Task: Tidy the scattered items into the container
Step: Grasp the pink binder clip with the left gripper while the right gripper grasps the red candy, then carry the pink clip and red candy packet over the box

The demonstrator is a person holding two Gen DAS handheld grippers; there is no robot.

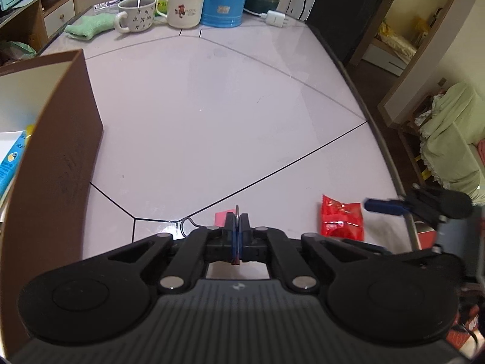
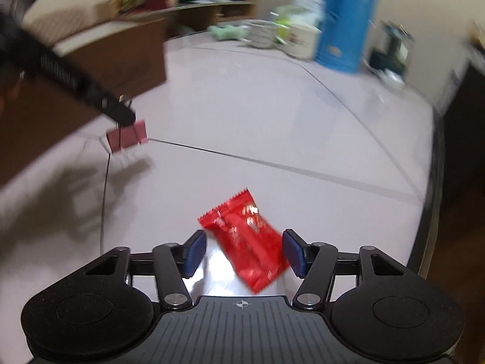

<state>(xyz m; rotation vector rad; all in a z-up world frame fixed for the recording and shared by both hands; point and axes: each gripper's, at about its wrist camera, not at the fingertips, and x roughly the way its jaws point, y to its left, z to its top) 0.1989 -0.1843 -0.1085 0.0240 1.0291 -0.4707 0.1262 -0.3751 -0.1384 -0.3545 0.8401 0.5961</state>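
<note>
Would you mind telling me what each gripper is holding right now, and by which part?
The left gripper holds the pink binder clip by its wire handle. The right gripper is open around the red packet, holding nothing.

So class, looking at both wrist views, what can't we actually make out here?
- Brown box contents: left wrist view, its wall and the frame edge hide all but a blue packet corner.
- Binder clip: left wrist view, mostly behind the left gripper; clearer in the right view.
- Red packet print: right wrist view, motion blur.
- Far mugs: right wrist view, blurred.
</note>
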